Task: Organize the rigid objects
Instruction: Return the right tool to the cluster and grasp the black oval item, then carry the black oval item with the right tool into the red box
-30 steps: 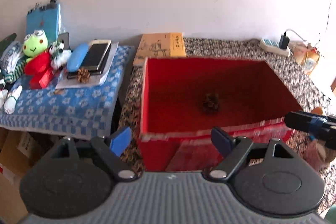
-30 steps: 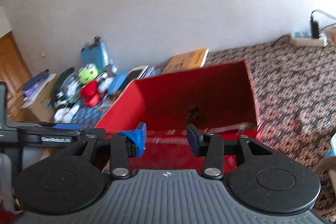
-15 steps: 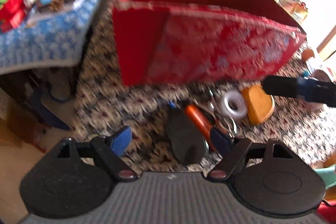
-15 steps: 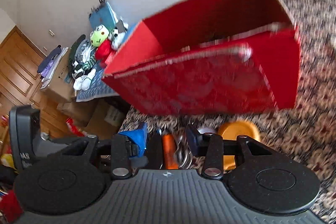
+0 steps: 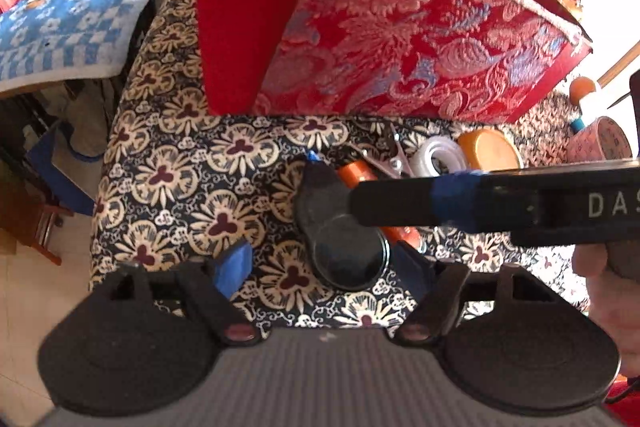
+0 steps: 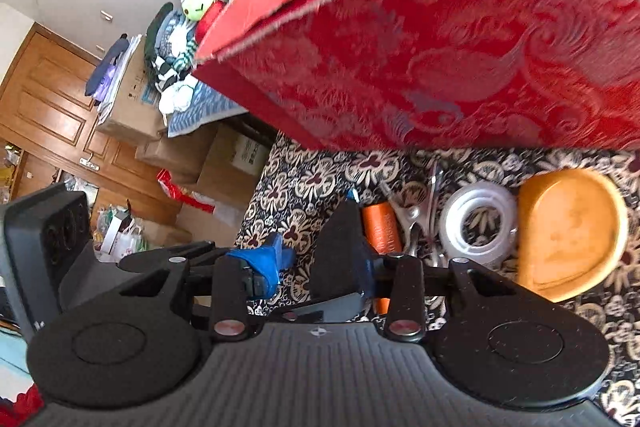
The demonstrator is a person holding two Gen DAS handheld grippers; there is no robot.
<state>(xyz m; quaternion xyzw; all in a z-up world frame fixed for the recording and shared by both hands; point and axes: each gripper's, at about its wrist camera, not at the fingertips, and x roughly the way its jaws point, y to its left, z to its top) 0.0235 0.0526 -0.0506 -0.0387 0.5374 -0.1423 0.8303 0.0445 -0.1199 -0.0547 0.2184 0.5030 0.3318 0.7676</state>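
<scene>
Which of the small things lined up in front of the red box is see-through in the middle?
The white tape roll: the patterned cloth shows through its hole. The orange dish beside it is solid.

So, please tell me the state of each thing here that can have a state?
red box: open at top, upright on the table
black compact: closed, lying flat
tape roll: lying flat
scissors: lying flat
left gripper: open, holds nothing
right gripper: open, holds nothing
</scene>
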